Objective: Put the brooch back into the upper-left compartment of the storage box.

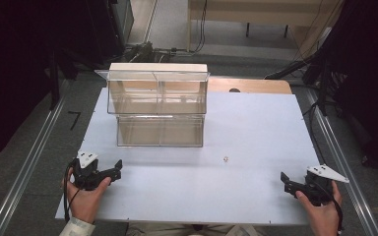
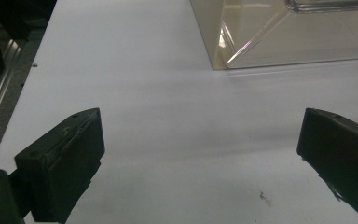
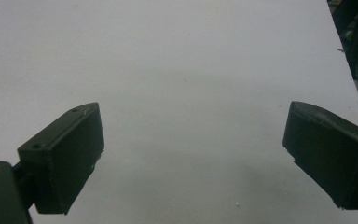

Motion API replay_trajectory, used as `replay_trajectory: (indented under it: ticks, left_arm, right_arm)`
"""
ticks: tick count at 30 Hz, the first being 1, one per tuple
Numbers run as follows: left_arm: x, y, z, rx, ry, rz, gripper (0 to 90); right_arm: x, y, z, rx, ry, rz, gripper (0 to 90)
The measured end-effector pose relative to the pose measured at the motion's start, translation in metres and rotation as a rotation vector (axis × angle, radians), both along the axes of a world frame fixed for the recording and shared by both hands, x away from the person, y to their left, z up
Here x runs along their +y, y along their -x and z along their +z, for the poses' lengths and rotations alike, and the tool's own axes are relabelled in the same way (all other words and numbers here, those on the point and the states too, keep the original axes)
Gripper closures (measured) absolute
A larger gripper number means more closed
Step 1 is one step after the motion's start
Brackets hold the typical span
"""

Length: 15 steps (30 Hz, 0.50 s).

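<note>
A white desk (image 1: 256,128) carries a clear two-tier acrylic organizer (image 1: 158,105), standing ahead of the left hand-held gripper (image 1: 112,169) and well apart from it. A tiny pale object (image 1: 225,159) lies on the desk between the two tools, nearer the organizer. The right hand-held gripper (image 1: 284,181) rests at the desk's near right corner. Both have their jaws spread wide, released, with nothing between them.
</note>
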State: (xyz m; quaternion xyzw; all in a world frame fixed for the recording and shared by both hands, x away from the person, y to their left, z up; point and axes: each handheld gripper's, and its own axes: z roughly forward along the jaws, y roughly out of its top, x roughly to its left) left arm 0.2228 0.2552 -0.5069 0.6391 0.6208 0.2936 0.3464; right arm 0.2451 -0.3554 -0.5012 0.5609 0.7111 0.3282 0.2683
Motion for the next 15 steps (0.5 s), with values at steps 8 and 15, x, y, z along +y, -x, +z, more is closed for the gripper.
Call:
replay_trajectory:
  ticks: [8, 15]
  left_arm:
    - [0.0001, -0.0015, -0.0006, 0.003, -0.005, -0.002, 1.4]
    - [-0.0002, -0.0018, -0.0005, -0.001, -0.006, -0.001, 1.5]
  right_arm:
    - [0.0024, -0.0006, 0.0007, -0.008, -0.009, 0.005, 3.5]
    - [0.0062, -0.0030, 0.0009, -0.007, -0.010, 0.013, 3.5]
